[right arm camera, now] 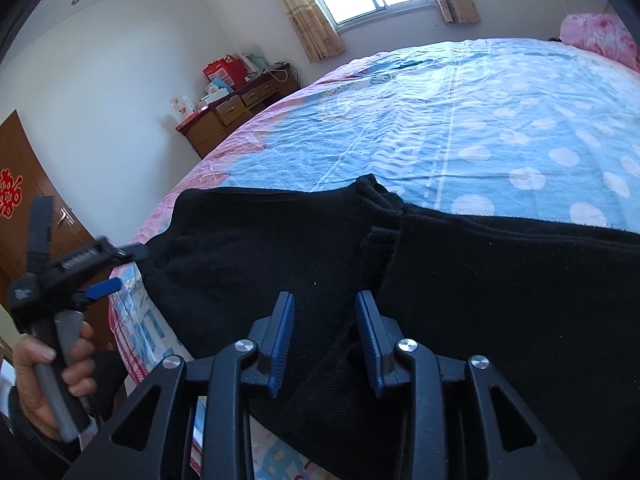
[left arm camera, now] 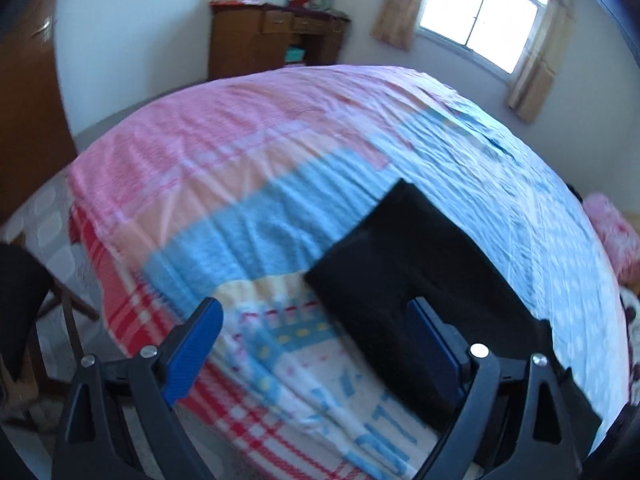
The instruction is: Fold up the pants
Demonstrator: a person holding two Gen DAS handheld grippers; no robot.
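Black pants lie spread on the bed; both grippers, left and right, hover with jaws apart, probably picking an edge.

Black tongs, blue pads, silver screws.

White walls, bright curtained window, cluttered wooden desk, patchwork-covered bed.

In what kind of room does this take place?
Most likely a home bedroom. A large bed with a pink and blue patterned cover fills the view, the black pants lie on it, a wooden dresser stands by the wall, and a curtained window is behind.
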